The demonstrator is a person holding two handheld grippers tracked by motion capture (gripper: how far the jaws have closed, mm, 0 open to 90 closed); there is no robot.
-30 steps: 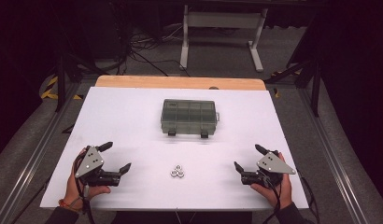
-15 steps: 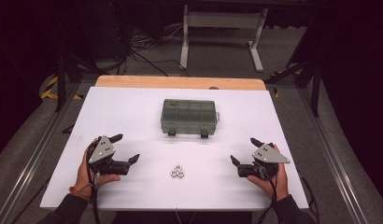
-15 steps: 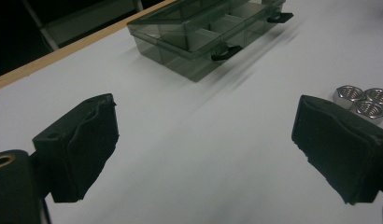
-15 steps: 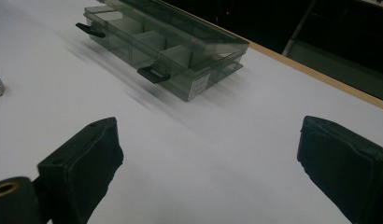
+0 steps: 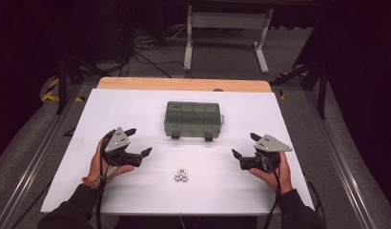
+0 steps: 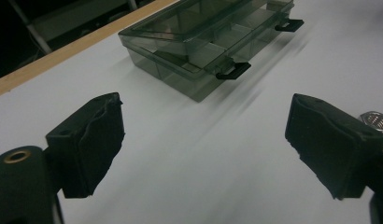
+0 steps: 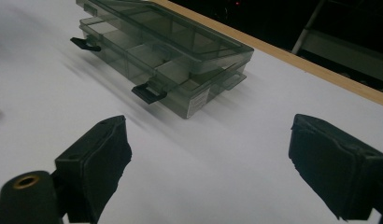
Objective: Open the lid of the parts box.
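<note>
Both grippers, left (image 5: pixel 138 141) and right (image 5: pixel 243 146), are held open and empty, jaws just narrowing, aimed at the latched box (image 5: pixel 193 119) ahead, probably for unlatching; nuts (image 5: pixel 182 175) lie between them

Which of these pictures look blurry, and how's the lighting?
High view: the white table is bright, the room around it nearly black, the nuts small but readable. Left gripper view: streaky motion blur around the compartment box. Right gripper view: the same smear by its latches; near jaws stay fairly sharp.
</note>
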